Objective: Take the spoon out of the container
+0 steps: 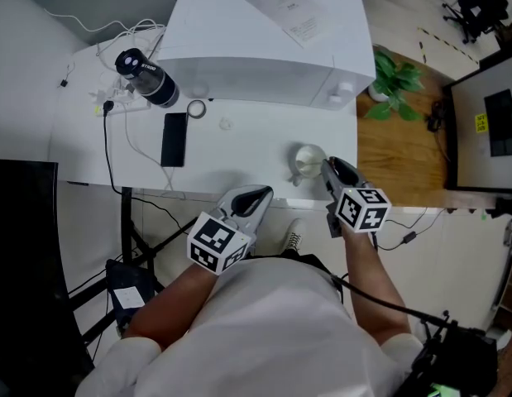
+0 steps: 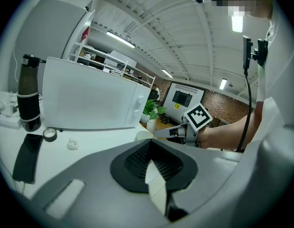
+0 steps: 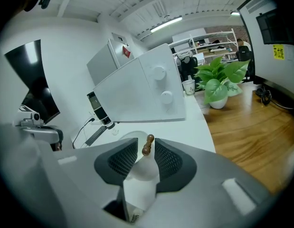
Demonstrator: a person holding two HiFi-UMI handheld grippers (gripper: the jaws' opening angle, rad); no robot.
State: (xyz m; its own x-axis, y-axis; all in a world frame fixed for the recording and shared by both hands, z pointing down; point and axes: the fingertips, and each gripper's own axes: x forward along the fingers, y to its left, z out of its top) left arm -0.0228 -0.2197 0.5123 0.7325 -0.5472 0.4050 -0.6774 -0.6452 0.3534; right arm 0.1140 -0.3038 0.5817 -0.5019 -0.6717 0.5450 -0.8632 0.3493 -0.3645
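Right gripper (image 3: pixel 146 148): released, jaws standing either side of the spoon (image 3: pixel 147 145) handle, apparently not pressing it. Spoon upright in the container (image 1: pixel 308 162), close to the near edge of the desk (image 1: pixel 239 151). Left gripper (image 1: pixel 257 197): clenched on nothing, held back at that edge.

Risk: clamping off-centre or lifting at a slant may tip the light container or drag it off the desk.

Count: two grippers, one spoon, one container, one bottle (image 1: pixel 148 77), one phone (image 1: pixel 174 139).
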